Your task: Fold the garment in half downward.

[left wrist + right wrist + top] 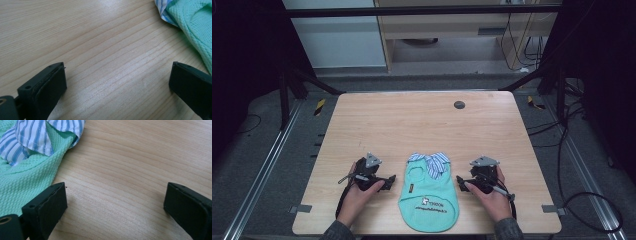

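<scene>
Flanking the mint shirt (430, 197), left gripper (388, 182) and right gripper (460, 182) hold jaws wide, empty.

One light wooden table (412, 125). One mint-green knit pet shirt with a blue-and-white striped collar (429, 200) on it. One small dark round disc (459, 104) near the far edge. Two black hand-held grippers: left (388, 183), right (460, 183), each with jaws apart.

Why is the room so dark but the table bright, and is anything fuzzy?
High view: light falls on the table, surroundings stay dim. Left gripper view: pale glare on the wood, far shirt edge soft. Right gripper view: striped collar sharp, soft shadows under the jaws.
</scene>
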### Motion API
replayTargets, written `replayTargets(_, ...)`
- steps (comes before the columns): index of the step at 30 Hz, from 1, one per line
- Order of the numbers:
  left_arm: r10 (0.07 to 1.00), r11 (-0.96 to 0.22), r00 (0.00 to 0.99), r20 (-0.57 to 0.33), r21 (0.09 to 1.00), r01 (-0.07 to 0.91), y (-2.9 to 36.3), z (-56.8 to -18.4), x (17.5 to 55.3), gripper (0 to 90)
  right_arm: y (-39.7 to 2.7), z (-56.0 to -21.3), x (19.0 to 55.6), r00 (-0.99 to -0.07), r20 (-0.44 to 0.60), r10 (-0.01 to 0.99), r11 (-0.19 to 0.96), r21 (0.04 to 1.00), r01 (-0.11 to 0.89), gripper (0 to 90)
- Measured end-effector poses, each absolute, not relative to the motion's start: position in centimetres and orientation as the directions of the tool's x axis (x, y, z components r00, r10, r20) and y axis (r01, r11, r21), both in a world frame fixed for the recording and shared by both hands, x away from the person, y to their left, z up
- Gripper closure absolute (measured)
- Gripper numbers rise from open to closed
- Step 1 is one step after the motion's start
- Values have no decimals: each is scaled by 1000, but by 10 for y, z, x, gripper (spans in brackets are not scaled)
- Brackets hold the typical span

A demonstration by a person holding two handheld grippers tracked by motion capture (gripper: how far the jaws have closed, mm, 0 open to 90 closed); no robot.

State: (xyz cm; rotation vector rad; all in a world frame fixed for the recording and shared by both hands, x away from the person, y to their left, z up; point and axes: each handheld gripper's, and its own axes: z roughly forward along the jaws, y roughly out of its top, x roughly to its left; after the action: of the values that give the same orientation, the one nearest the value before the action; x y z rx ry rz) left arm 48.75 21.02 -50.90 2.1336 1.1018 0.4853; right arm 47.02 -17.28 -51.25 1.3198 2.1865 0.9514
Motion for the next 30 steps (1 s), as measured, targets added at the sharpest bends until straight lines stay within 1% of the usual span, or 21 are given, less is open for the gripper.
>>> replayTargets(26, 816, -415, 577, 17, 713, 565, 211, -509, 488, 5, -173, -513, 470, -470, -1, 883, 322, 730, 603, 37)
replayTargets(28, 815, -416, 579, 19, 714, 563, 211, -508, 488, 15, -173, -512, 470, -466, -1, 885, 319, 731, 604, 43)
replayTargets(30, 813, -420, 582, 17, 709, 567, 211, -507, 488, 46, -173, -512, 470, -467, -1, 884, 320, 731, 603, 45)
